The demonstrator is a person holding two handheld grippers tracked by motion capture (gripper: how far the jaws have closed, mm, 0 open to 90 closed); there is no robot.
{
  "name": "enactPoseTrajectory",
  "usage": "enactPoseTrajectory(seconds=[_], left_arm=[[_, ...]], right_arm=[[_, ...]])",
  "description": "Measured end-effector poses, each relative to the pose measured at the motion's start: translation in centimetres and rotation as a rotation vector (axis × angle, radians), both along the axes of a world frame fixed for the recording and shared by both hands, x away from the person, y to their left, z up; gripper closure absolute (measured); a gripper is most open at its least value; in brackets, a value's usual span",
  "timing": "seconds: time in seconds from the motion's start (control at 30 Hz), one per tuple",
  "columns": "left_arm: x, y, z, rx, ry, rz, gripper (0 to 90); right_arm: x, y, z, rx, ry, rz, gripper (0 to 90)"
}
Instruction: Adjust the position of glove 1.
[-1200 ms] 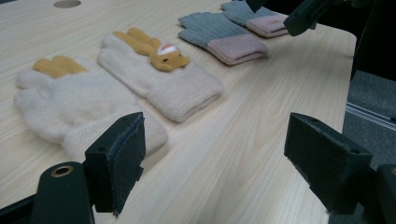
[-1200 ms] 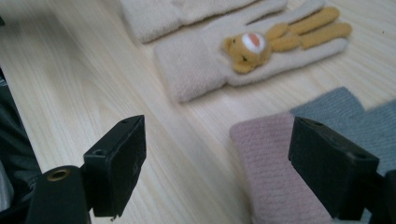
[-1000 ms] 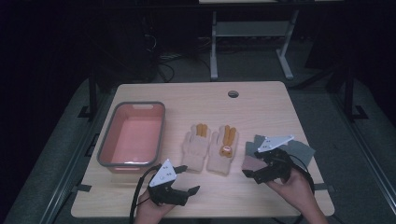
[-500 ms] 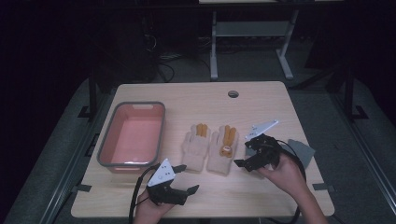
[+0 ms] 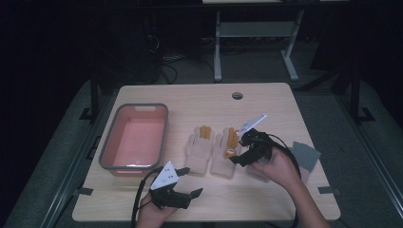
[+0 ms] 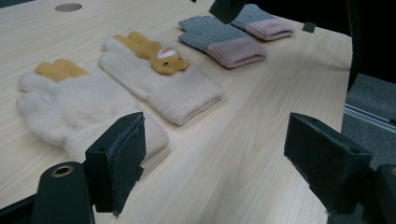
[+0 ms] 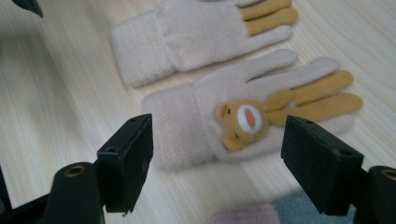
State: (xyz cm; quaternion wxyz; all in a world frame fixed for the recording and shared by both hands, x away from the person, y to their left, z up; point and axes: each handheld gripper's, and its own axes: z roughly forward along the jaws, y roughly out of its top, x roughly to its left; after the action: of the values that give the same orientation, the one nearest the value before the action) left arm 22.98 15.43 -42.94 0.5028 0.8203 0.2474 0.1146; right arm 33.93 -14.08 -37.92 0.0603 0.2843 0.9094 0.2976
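- Gloves are the job here: the cream knit glove with the bear face [image 7: 224, 119] lies flat on the table [image 5: 266, 99], cuff toward me, fingers pointing to 12 o'clock in the high view, and its plain cream mate [image 5: 198, 147] lies just beside it at 9 o'clock.
- My right gripper [image 5: 240, 151] hangs over the bear glove's cuff end with its jaws spread and nothing pinched; they have just been closing a little, with the glove below them rather than gripped.
- My left gripper [image 5: 186, 181] rests near the table's front edge, at about 7 o'clock from the plain glove, jaws wide and empty.
- Handling, as I judge it: soft, light, floppy knit. It won't slip from the pads, but it will sag and fold as soon as it leaves the wood, and the fingers will trail.
- Best hold, I think, is the ribbed cuff, where the fabric is doubled and thick enough to bite both layers. A pinch at the yellow fingertips would likely catch one layer only, and the raised bear patch is lumpy, so I would avoid it.
- The pink tub [image 5: 110, 164] stands at 9 o'clock of the gloves, well apart; the grey gloves with pink cuffs [image 6: 219, 39] lie at 3 o'clock, near my right hand [image 5: 278, 167].
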Motion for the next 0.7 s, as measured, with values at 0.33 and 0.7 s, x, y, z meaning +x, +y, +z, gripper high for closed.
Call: enactPoseTrajectory(seconds=[0.33,0.7], left_arm=[[0.1,0.1,0.2,-0.003,-0.006,0.001,20.5],[0.0,0.0,0.2,-0.003,-0.007,-0.004,20.6]], right_arm=[[1.9,1.4,-1.0,-0.046,0.031,0.020,28.6],[3.3,2.4,-3.0,-0.114,0.060,0.019,34.3]])
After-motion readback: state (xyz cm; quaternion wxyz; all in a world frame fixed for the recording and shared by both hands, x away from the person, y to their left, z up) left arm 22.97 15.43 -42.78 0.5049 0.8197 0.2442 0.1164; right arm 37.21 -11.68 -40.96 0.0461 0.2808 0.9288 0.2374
